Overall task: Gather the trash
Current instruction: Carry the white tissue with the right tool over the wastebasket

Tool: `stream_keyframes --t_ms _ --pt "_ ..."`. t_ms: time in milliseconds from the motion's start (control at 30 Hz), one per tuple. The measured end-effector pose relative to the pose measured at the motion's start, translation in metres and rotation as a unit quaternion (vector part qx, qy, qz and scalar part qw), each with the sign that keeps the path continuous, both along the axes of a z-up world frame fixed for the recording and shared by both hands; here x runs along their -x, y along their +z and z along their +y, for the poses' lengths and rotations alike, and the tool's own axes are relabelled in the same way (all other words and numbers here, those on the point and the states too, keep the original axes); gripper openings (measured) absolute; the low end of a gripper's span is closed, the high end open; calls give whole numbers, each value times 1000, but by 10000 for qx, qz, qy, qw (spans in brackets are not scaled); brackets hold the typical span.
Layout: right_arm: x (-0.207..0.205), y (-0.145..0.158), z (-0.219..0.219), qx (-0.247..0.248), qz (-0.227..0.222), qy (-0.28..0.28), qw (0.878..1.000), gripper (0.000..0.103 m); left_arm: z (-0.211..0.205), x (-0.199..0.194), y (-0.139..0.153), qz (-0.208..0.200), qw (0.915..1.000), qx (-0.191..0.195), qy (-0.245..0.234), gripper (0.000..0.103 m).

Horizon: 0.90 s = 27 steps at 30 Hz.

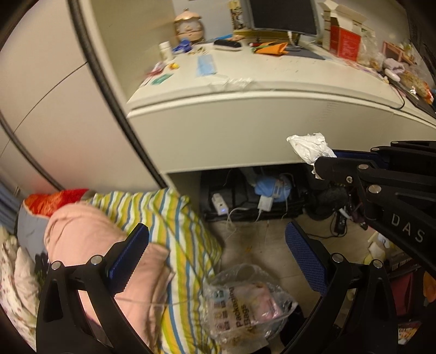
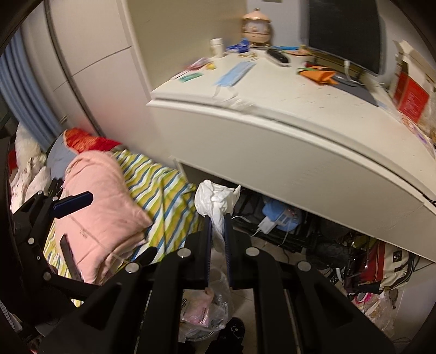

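Observation:
My right gripper is shut on a crumpled white tissue, held in the air in front of the desk's edge. The tissue and the right gripper also show at the right of the left wrist view. My left gripper is open and empty, above the floor and the bed's edge. Below both grippers a clear plastic bag marked "Packaging Bags", with pink trash inside, sits on the floor; it also shows in the right wrist view. On the desk lie a blue face mask and orange paper.
A white desk carries a monitor, a red box and snack bags. Under it are chargers and cables. A striped sheet and pink pillow lie on the bed at left. Bags crowd the floor at right.

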State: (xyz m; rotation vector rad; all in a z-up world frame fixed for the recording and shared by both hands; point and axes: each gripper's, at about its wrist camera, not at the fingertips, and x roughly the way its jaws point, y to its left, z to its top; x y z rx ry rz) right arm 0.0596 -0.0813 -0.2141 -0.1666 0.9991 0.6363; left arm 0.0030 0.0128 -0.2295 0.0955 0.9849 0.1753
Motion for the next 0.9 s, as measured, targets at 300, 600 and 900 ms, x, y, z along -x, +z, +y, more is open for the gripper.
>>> stream_keyframes --t_ms 300,600,900 --pt "44 -41 23 221 392 468 9979 11 24 57 -41 364 9984 130 401 97" --pt "85 -81 41 463 669 860 9930 11 31 106 -87 702 9943 305 749 97" --pt "119 -119 69 640 872 1305 9855 11 56 148 -122 937 9873 367 1228 97"
